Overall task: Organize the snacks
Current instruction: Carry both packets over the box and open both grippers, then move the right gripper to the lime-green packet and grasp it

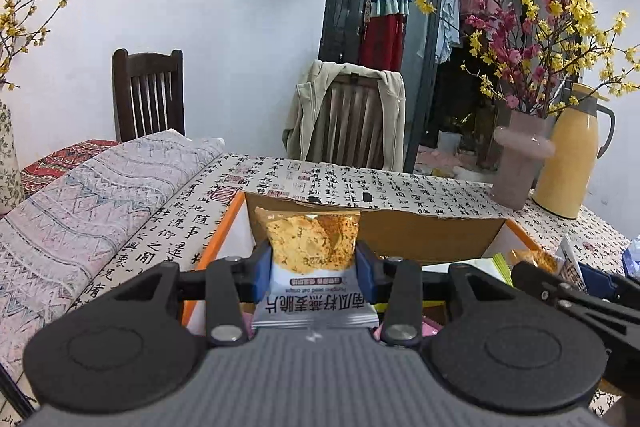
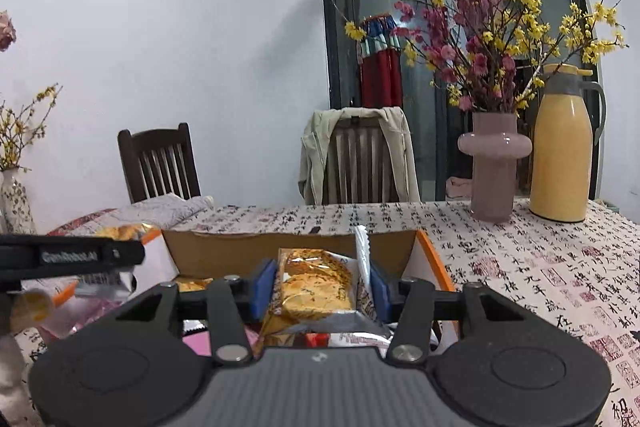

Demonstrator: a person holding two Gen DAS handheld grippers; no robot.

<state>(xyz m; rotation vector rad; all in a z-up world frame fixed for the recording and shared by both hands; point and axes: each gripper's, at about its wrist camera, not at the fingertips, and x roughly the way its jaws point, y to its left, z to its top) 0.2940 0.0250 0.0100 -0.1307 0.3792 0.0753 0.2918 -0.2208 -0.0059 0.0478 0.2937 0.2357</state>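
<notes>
In the left wrist view my left gripper (image 1: 314, 267) is shut on an oat-crisp packet (image 1: 312, 247) with a white base, a clear window of yellow crisps and upside-down print. It hangs over the left end of an open cardboard box (image 1: 400, 227) with orange edges. The right gripper (image 1: 560, 287) shows at the right, over the same box. In the right wrist view my right gripper (image 2: 322, 289) is shut on a gold snack packet (image 2: 312, 283), tilted, with a thin white packet (image 2: 362, 259) against the right pad. Below it lies the box (image 2: 224, 251) with several packets inside. The left gripper's arm (image 2: 72, 255) crosses at the left.
A calligraphy-print tablecloth (image 2: 520, 267) covers the table. A pink vase (image 2: 494, 167) of flowering branches and a yellow thermos (image 2: 560, 155) stand at the back right. Folded patterned cloth (image 1: 88, 211) lies left of the box. Two chairs (image 2: 360, 159) stand behind the table, one draped with a jacket.
</notes>
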